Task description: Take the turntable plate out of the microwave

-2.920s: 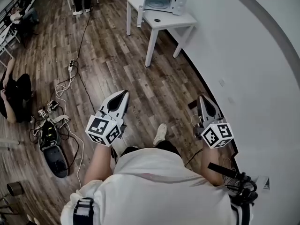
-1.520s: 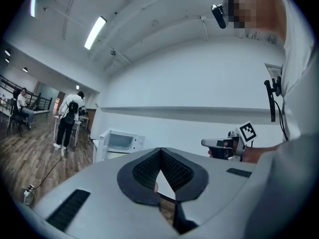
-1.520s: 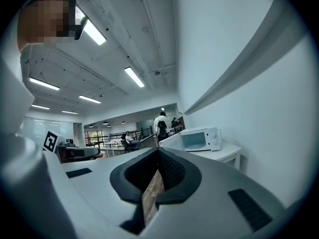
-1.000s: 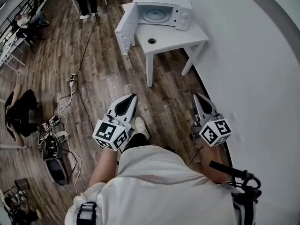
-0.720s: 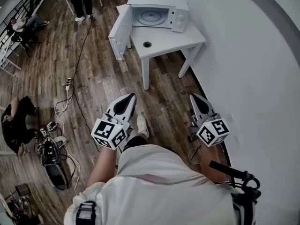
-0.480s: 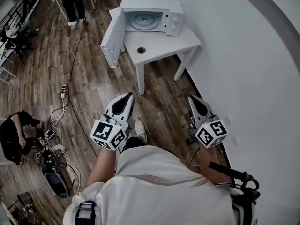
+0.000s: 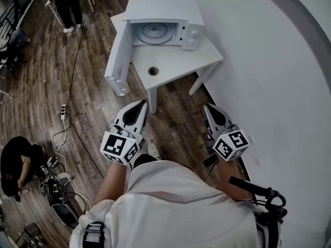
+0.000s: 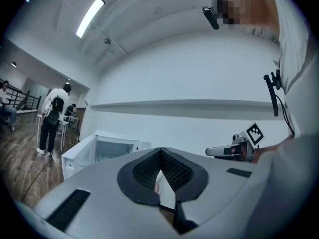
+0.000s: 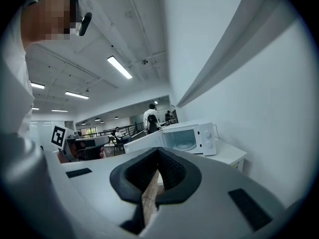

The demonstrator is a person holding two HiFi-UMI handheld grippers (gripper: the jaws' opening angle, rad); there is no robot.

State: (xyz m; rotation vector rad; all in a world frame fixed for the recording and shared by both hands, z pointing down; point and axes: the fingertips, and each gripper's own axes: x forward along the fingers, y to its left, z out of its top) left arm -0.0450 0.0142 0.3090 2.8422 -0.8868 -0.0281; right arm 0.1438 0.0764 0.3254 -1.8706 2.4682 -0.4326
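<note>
A white microwave (image 7: 163, 22) stands on a small white table (image 7: 178, 63) ahead, its door (image 7: 118, 61) swung wide open to the left. The round glass turntable plate (image 7: 151, 32) lies flat inside the cavity. It also shows in the left gripper view as the plate (image 8: 106, 157) and in the right gripper view as the plate (image 9: 186, 146). My left gripper (image 7: 141, 104) and right gripper (image 7: 207, 107) are held side by side, short of the table's near edge. Both are shut with nothing in them.
A small dark round thing (image 7: 153, 71) lies on the table in front of the microwave. A curved white wall (image 7: 269, 61) runs along the right. A person (image 7: 67, 4) stands at the far left, another (image 7: 18, 164) sits on the floor beside cables (image 7: 62, 112).
The microwave and table have come much nearer and lower in the head view as I walk towards them. Both grippers stay shut and keep their places in front of me.
</note>
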